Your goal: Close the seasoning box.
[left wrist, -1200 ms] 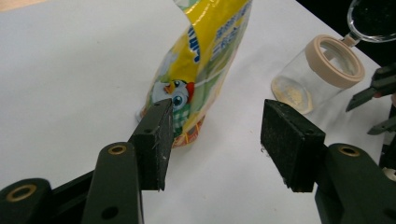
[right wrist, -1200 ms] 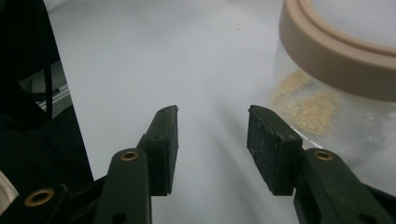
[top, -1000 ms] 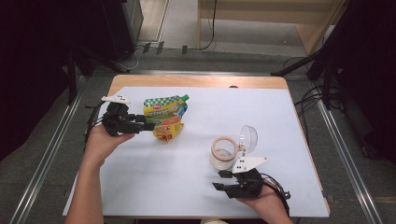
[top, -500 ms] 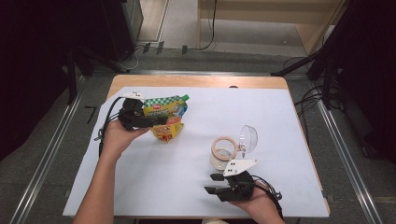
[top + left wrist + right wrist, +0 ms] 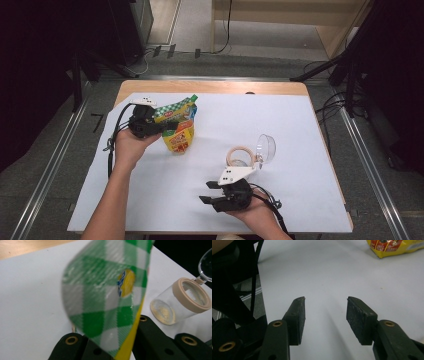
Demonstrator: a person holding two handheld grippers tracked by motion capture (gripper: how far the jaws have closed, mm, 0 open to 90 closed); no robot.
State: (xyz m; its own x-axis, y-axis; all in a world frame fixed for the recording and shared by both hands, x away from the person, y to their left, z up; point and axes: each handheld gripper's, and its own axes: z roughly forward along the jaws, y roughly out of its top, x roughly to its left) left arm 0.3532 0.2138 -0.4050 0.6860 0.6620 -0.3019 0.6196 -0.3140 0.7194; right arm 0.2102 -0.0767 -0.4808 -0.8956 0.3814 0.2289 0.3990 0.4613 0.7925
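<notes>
Since a second ago the left claw (image 5: 162, 127) has slid in from the side and its jaws have just been closing, so it now pinches the edge of the green-checked snack bag (image 5: 175, 111), which in the left gripper view rises between the black jaws (image 5: 105, 297). That bag lies at the far left of the white sheet (image 5: 280, 125) covering the worktop, partly on top of a yellow snack bag (image 5: 179, 140). Meanwhile the right claw (image 5: 205, 192) has drifted left along the near edge and hovers released, its pads (image 5: 298, 320) apart with bare sheet between them. Just beyond it sits a clear jar (image 5: 240, 157) with a tan rim, lying on its side, its hinged lid (image 5: 265, 149) swung open (whether anything is inside is hard to tell). By my reckoning the grip is made and the bag is not yet lifted; carrying it off, perhaps towards the jar, remains.
</notes>
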